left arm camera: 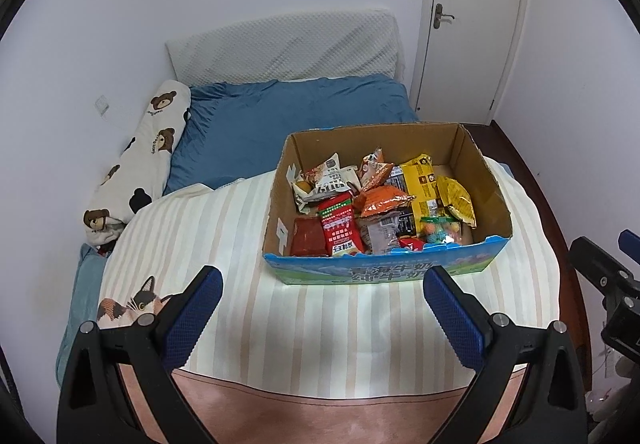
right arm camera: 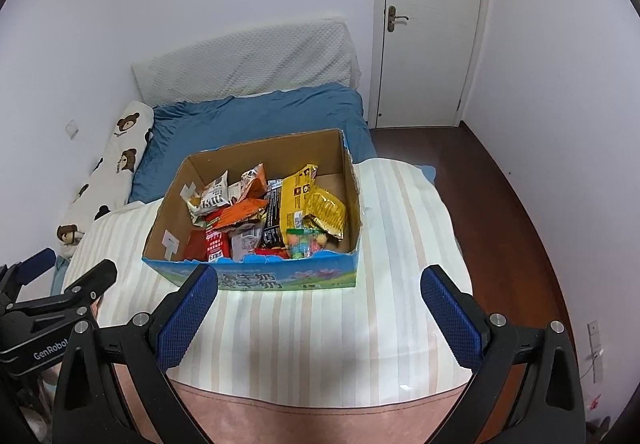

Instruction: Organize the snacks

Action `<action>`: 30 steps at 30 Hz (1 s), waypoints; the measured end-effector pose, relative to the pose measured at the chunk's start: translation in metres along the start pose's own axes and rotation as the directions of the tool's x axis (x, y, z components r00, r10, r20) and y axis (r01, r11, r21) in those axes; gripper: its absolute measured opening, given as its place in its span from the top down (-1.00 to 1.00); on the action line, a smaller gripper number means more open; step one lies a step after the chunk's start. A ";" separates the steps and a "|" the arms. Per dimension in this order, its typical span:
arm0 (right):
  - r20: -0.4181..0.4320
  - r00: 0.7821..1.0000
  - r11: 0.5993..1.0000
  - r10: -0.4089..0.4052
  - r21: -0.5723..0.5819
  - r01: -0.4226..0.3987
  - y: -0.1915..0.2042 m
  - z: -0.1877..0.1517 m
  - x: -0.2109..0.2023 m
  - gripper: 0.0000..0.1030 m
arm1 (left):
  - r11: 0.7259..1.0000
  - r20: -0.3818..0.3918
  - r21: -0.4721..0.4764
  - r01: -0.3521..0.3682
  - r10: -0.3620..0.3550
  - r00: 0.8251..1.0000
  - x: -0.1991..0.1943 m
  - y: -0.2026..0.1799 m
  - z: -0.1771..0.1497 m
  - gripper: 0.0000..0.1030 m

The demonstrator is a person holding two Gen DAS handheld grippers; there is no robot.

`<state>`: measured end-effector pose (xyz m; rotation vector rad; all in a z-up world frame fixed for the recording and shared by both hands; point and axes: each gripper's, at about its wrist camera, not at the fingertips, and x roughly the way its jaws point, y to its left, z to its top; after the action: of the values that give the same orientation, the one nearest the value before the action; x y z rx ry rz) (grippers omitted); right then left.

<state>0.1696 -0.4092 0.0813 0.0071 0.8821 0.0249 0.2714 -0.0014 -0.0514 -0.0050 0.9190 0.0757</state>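
A cardboard box [left arm camera: 484, 160] with a blue printed front stands on a striped blanket on a bed; it also shows in the right wrist view [right arm camera: 256, 160]. Inside lie several snack packets: a yellow bag [left arm camera: 420, 184], orange packets [left arm camera: 380, 200], a red carton [left arm camera: 338, 228], a colourful candy bag [left arm camera: 438, 230]. The right wrist view shows the yellow bag [right arm camera: 298, 200] and orange packet [right arm camera: 244, 210] too. My left gripper [left arm camera: 322, 284] is open and empty, short of the box front. My right gripper [right arm camera: 318, 284] is open and empty, just before the box front.
The striped blanket [left arm camera: 208, 236] covers the near bed. A blue duvet [left arm camera: 256, 124], a bear-print pillow [left arm camera: 140, 164] and a white headboard cushion [left arm camera: 280, 48] lie behind. A white door [right arm camera: 432, 24] and dark wood floor [right arm camera: 500, 196] are on the right.
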 end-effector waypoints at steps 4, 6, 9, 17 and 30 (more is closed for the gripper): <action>0.009 1.000 1.000 -0.006 -0.002 0.006 0.001 0.002 -0.003 -1.00 | 1.000 0.006 0.004 0.003 -0.003 1.000 0.000 -0.001 0.003 -1.00; 0.011 1.000 1.000 -0.009 -0.006 0.009 0.001 0.002 -0.005 -1.00 | 1.000 0.010 0.004 0.004 -0.004 1.000 0.000 -0.001 0.003 -1.00; 0.015 1.000 1.000 -0.010 -0.010 0.010 0.002 0.002 -0.007 -1.00 | 1.000 0.021 0.002 0.003 -0.003 1.000 -0.002 0.000 0.003 -1.00; 0.025 1.000 1.000 -0.018 -0.014 0.019 0.004 0.002 -0.011 -1.00 | 1.000 0.032 -0.010 0.006 -0.005 0.999 -0.005 0.003 0.005 -1.00; 0.031 0.999 1.000 -0.022 -0.015 0.022 0.004 0.003 -0.014 -1.00 | 1.000 0.044 -0.013 0.014 -0.013 0.999 -0.010 0.002 0.005 -1.00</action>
<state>0.1627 -0.4053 0.0941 -0.0170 0.8514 0.0111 0.2690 0.0004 -0.0409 -0.0223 0.8748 0.0690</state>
